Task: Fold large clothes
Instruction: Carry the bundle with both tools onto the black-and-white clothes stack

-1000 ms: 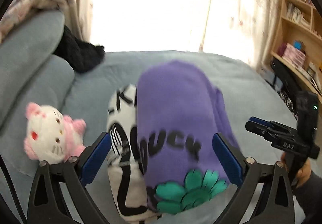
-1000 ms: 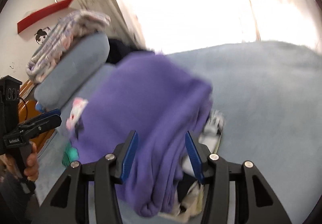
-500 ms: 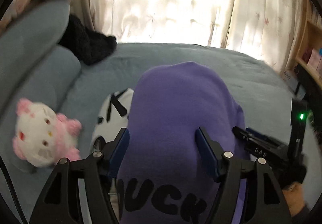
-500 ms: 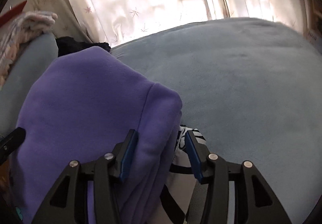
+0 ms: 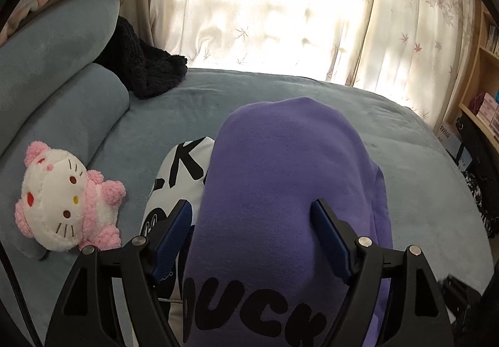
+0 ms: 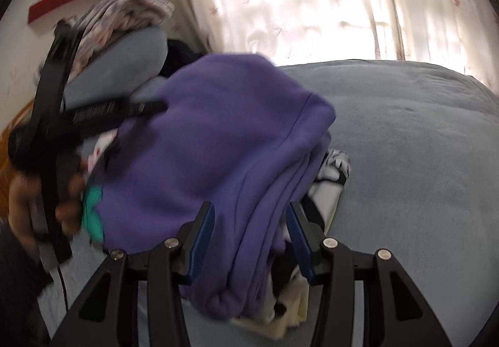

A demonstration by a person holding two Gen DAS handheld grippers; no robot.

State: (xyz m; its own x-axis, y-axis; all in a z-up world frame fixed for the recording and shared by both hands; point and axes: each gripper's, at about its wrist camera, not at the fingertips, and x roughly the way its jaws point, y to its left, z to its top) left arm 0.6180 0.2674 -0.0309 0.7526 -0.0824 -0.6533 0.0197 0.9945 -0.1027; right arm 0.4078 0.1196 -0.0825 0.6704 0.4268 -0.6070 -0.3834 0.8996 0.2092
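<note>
Folded purple sweatshirt (image 5: pixel 290 191), long axis running away toward curtains (image 5: pixel 265 4), atop white garment (image 5: pixel 184 172)

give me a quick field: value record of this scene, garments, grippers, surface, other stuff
surface: blue-grey bed cover
main garment: folded purple sweatshirt, black lettering on it
under it: white garment with black print, partly covered
left gripper: straddles the purple sweatshirt, jaws opening, pads look just clear of the cloth
right gripper: purple folds between its jaws, whether the pads press on them cannot be told
plush toy: white and pink, lies left of the stack
black knit item: by the cushions
background: floral curtain, bright window behind
</note>
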